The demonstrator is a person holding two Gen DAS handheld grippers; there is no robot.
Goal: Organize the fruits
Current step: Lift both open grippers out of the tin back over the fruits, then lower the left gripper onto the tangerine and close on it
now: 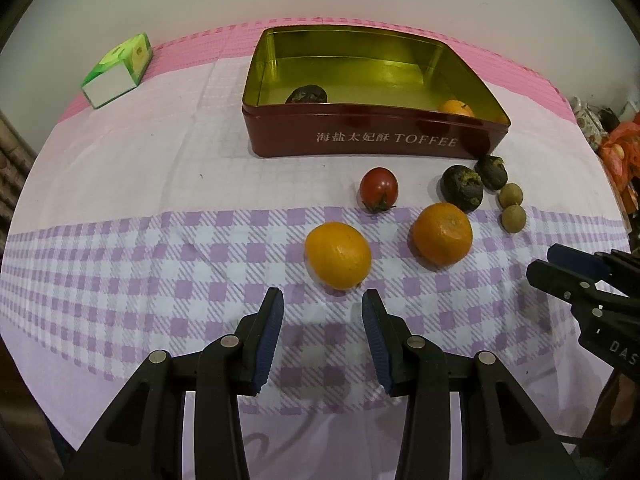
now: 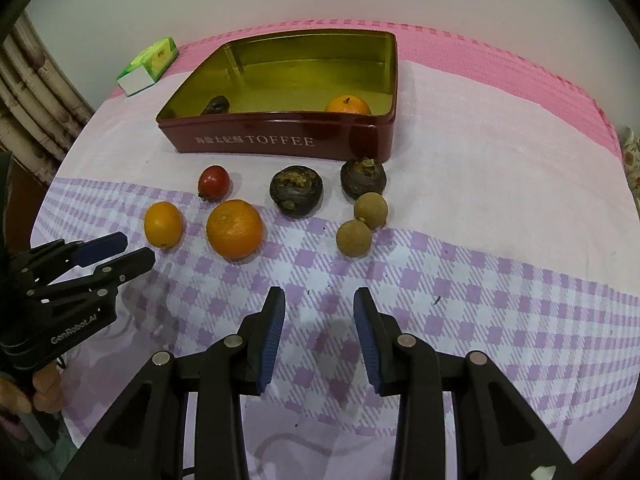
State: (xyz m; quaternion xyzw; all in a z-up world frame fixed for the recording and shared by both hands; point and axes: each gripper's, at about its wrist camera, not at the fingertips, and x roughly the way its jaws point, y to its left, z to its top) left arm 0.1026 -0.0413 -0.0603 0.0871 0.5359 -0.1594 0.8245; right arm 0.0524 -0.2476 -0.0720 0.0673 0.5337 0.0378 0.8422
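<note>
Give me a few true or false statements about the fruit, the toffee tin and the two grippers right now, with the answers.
1. The toffee tin holds an orange and a dark fruit. True.
2. The tomato is in the tin. False: it sits on the tablecloth.
3. The left gripper grips an orange. False: its jaws are open and empty.
4. The right gripper holds nothing. True.
5. The two longans lie outside the tin. True.

Ahead of the claws, three oranges, three dark fruits, two longans and one tomato are lying around one tin, one carton sitting beyond.
</note>
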